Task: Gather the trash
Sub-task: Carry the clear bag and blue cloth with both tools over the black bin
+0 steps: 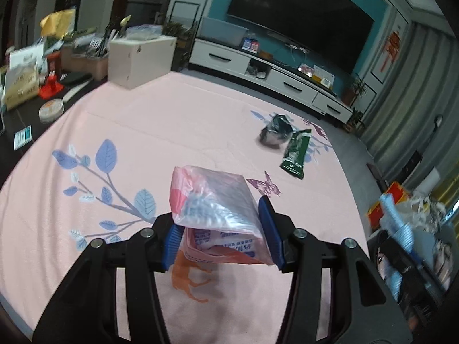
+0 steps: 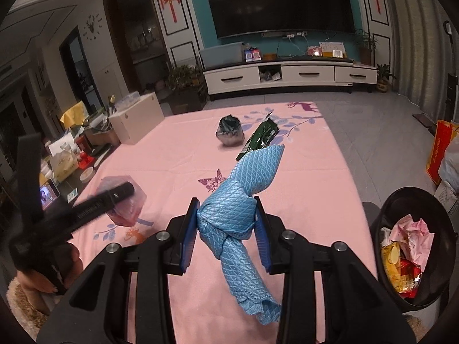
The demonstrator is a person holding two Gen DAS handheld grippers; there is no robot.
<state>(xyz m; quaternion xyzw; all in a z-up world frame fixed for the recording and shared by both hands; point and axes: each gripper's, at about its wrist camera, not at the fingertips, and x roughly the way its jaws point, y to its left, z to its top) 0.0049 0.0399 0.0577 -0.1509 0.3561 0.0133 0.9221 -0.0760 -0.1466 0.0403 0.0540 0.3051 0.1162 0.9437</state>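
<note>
My left gripper is shut on a pink and clear plastic packet and holds it above the pink tablecloth. The packet also shows in the right wrist view, behind the left gripper's black frame. My right gripper is shut on a knotted blue cloth that hangs down between its fingers. A crumpled dark bag and a green wrapper lie at the far side of the table. A black trash bin with several wrappers inside stands at the right.
A white box and cluttered items stand to the left of the table. A TV cabinet runs along the far wall. A red and yellow bag stands on the floor at right.
</note>
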